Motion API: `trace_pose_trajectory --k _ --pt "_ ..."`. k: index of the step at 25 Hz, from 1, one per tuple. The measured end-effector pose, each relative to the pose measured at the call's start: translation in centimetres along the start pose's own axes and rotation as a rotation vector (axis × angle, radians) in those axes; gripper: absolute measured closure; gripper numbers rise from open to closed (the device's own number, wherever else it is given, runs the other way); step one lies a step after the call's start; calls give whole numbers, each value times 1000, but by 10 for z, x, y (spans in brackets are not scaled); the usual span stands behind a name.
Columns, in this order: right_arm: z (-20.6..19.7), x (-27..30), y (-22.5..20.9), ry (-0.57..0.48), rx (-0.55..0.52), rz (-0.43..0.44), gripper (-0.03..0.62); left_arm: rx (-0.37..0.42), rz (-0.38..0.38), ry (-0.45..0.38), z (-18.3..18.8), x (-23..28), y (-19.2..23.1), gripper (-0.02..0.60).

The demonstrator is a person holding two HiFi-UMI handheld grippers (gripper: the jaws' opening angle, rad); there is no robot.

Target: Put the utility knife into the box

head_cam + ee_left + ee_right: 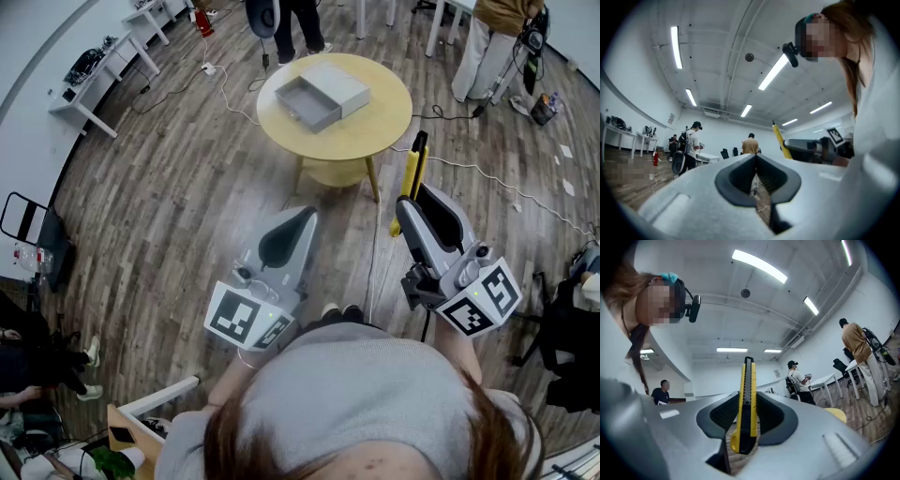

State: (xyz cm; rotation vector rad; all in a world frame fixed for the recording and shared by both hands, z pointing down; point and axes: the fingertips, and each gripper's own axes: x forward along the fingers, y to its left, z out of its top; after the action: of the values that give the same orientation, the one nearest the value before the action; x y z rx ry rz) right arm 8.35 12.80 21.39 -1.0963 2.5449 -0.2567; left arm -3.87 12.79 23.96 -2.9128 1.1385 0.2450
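Note:
My right gripper (417, 202) is shut on the yellow and black utility knife (412, 173), which sticks out past the jaws toward the round table. In the right gripper view the utility knife (746, 404) stands upright, clamped between the dark pads. An open grey box (322, 93) lies on the round wooden table (375, 127) well ahead of both grippers. My left gripper (298, 225) is shut with nothing in it, held level beside the right one. From the left gripper view, the left gripper (756, 177) shows pads together, and the knife (781, 140) appears at the right.
White cables (487, 173) trail across the wooden floor around the table. White desks (103, 70) line the far left wall. People stand beyond the table (492, 42) and a seated person's legs (47, 361) show at the left. A black chair (572, 347) is at the right.

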Motion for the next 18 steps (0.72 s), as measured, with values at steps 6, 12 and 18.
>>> trace_pose_trajectory --k 6,12,18 --pt "-2 0 -2 5 0 5 474 4 -1 -3 -1 3 -3 580" --pt "-3 1 -1 16 -19 12 474 5 -3 2 -2 5 -4 580" --pt "3 -3 3 -4 -17 35 474 -3 -8 7 -4 9 -11 580"
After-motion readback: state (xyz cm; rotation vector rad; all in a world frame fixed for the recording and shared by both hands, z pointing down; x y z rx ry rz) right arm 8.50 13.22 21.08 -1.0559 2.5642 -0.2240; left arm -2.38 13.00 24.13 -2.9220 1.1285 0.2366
